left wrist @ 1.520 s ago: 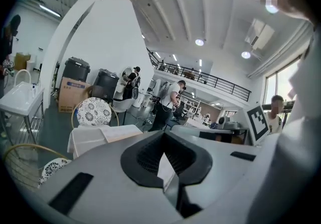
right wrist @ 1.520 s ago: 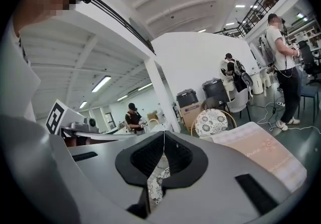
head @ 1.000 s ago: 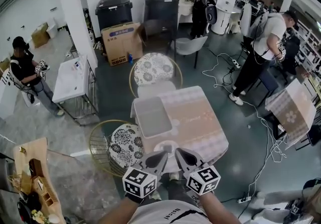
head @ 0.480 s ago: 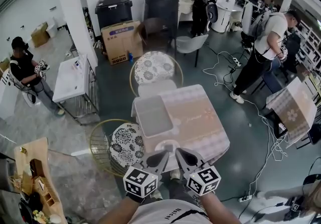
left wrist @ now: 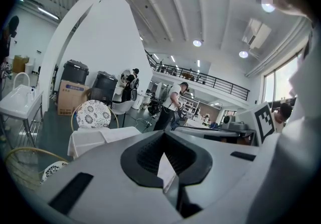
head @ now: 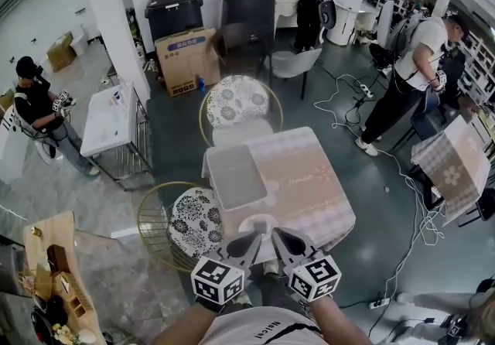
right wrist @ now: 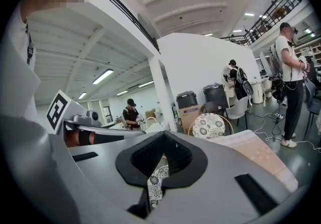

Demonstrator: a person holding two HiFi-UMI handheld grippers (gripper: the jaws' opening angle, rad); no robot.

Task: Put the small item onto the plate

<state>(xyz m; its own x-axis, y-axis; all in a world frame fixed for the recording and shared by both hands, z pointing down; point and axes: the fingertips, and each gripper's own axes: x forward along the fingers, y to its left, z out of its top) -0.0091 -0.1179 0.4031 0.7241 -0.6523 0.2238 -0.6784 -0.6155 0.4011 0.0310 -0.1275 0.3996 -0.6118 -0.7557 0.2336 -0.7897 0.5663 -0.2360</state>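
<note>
Hovering at the 6 o'clock edge of the table point(head: 309, 189), left gripper point(head: 249, 240) and right gripper point(head: 280, 237) are both closed tight and empty. Plate point(head: 259, 220) lies just beyond their tips; the small item cannot be made out. Risk: advancing with closed tips could shove the plate.

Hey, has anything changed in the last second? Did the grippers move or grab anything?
Nothing visibly changed. The left gripper and right gripper stay shut and empty, side by side over the near edge of the table by the plate; the tray has not moved.
</note>
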